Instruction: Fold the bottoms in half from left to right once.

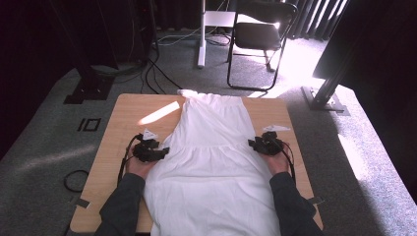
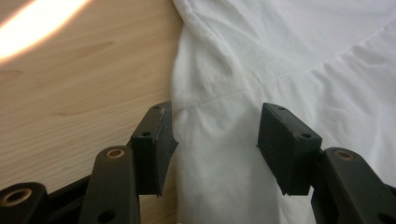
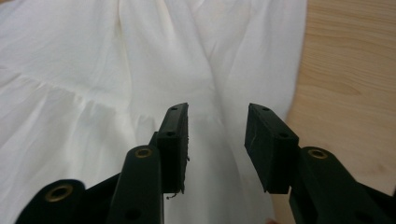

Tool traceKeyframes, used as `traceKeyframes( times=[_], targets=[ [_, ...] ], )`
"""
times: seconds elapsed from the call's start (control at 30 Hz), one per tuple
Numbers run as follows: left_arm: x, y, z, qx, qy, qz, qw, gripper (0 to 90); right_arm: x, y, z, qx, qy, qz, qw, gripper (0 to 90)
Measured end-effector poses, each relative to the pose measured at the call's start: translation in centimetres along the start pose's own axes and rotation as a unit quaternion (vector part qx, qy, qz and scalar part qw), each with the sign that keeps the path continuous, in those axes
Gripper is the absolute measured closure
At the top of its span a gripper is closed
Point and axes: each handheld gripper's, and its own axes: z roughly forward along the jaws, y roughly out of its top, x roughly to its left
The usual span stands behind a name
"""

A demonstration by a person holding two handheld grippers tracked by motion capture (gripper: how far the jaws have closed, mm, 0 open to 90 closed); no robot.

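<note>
High view: wooden table (image 1: pixel 123 123) on grey carpet (image 1: pixel 44 142), white dress (image 1: pixel 211 147) between both unclenched, empty grippers.

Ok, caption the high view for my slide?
Both open grippers, left and right, flank a white dress spread on the table.

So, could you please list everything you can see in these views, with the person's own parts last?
Garment: one, white, spread flat along the table's middle.
Table: one, light wood, under the garment.
Folding chair: one, black, beyond the table.
Cable loop: one, black, on the carpet at left.
Left claw: one, black, open at the garment's left edge.
Right claw: one, black, open at its right edge.
Sleeves: two, dark grey, bottom.
</note>
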Motion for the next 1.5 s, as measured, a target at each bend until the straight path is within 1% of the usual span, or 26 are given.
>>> traceKeyframes(
  times=[0.03,0.13,0.23,0.27,0.3,0.37,0.47,0.5,0.6,0.63,0.67,0.7,0.73,0.8,0.87,0.93,1.0,1.03,1.07,1.1,1.17,1.23,1.27,1.3,1.33,1.5],
  targets=[
    [0.0,-0.1,0.9,0.011,0.004,-0.004,0.9999,46.4,0.2,0.7,1.5,0.005,0.003,-0.005,1.0000,56.8],
    [0.1,-0.3,1.6,0.019,-0.001,-0.016,0.9997,50.0,0.3,1.1,2.7,0.014,0.002,-0.001,0.9999,56.0],
    [0.1,-0.4,1.7,0.020,-0.016,-0.020,0.9995,82.7,0.5,1.5,5.1,0.044,0.003,0.000,0.9990,56.1],
    [0.1,-0.4,1.7,0.020,-0.016,-0.020,0.9995,86.2,0.5,1.5,5.1,0.044,0.003,0.000,0.9990,56.1],
    [-0.2,-0.3,1.3,0.015,-0.015,-0.013,0.9997,87.6,0.8,1.5,5.7,0.058,0.016,-0.006,0.9982,73.9],
    [-0.5,-0.2,0.6,0.002,-0.015,-0.009,0.9998,88.2,1.5,1.5,5.3,0.059,-0.002,-0.024,0.9980,87.1],
    [-0.9,0.0,-0.6,-0.015,-0.016,-0.013,0.9997,88.4,2.0,1.8,3.7,0.030,-0.018,-0.037,0.9987,88.1],
    [-1.4,0.1,-1.9,-0.029,-0.014,-0.015,0.9994,88.5,2.2,2.3,0.9,-0.018,-0.050,-0.050,0.9974,88.2],
    [-2.1,0.1,-2.5,-0.032,-0.013,-0.007,0.9994,87.3,1.4,2.5,-1.8,-0.061,-0.096,-0.038,0.9927,88.2],
    [-2.9,-0.1,-2.3,-0.020,-0.004,0.007,0.9998,83.4,0.9,2.4,-2.1,-0.063,-0.102,-0.027,0.9924,88.0],
    [-2.9,-0.1,-2.3,-0.020,-0.004,0.007,0.9998,76.2,0.9,2.4,-2.1,-0.063,-0.102,-0.027,0.9924,88.0],
    [-3.1,-0.1,-2.0,-0.015,0.004,0.008,0.9998,76.2,0.3,2.1,-1.8,-0.053,-0.105,-0.020,0.9929,87.8],
    [-2.9,-0.1,-2.0,-0.022,-0.004,0.000,0.9998,61.3,-0.9,1.0,-0.3,-0.020,-0.114,-0.008,0.9932,87.6],
    [-2.7,0.1,-2.2,-0.033,-0.003,-0.006,0.9994,53.4,-1.3,0.6,0.2,-0.012,-0.112,0.004,0.9937,87.6],
    [-2.3,0.8,-2.4,-0.040,-0.008,-0.013,0.9991,49.0,-2.0,-0.4,1.5,0.002,-0.093,0.033,0.9951,87.5],
    [-2.2,1.7,-2.0,-0.034,-0.007,-0.003,0.9994,44.4,-2.1,-0.8,2.1,0.005,-0.083,0.034,0.9960,85.7],
    [-2.1,2.5,-1.0,-0.025,-0.001,0.004,0.9997,43.0,-2.2,-0.9,2.6,0.013,-0.083,0.037,0.9958,80.3],
    [-2.0,3.0,0.5,-0.014,0.001,0.005,0.9999,42.8,-2.3,-1.0,2.9,0.019,-0.084,0.044,0.9953,78.2],
    [-2.0,3.0,0.5,-0.014,0.001,0.005,0.9999,42.9,-2.3,-1.0,2.9,0.019,-0.084,0.044,0.9953,78.2],
    [-2.1,3.1,2.3,0.002,0.004,0.004,1.0000,43.0,-2.4,-1.2,3.3,0.030,-0.081,0.047,0.9952,78.5],
    [-2.1,2.9,3.6,0.018,0.011,0.000,0.9998,45.9,-2.3,-1.4,3.5,0.029,-0.080,0.039,0.9956,81.9],
    [-2.1,2.7,4.1,0.031,0.011,-0.003,0.9994,60.6,-2.2,-1.5,3.4,0.030,-0.078,0.039,0.9957,84.2],
    [-2.1,2.5,4.3,0.039,0.010,-0.001,0.9992,60.6,-2.0,-1.5,3.3,0.032,-0.076,0.040,0.9958,85.5],
    [-2.2,2.1,4.3,0.036,0.008,0.011,0.9993,74.4,-1.8,-1.7,3.2,0.034,-0.072,0.036,0.9962,86.4],
    [-2.3,1.9,4.1,0.037,0.010,0.016,0.9991,79.0,-1.7,-1.8,3.1,0.033,-0.071,0.037,0.9962,86.6],
    [-2.4,0.2,2.3,0.037,0.007,0.019,0.9991,82.4,-0.8,-2.8,2.2,0.034,-0.062,0.031,0.9970,87.1]
  ],
)
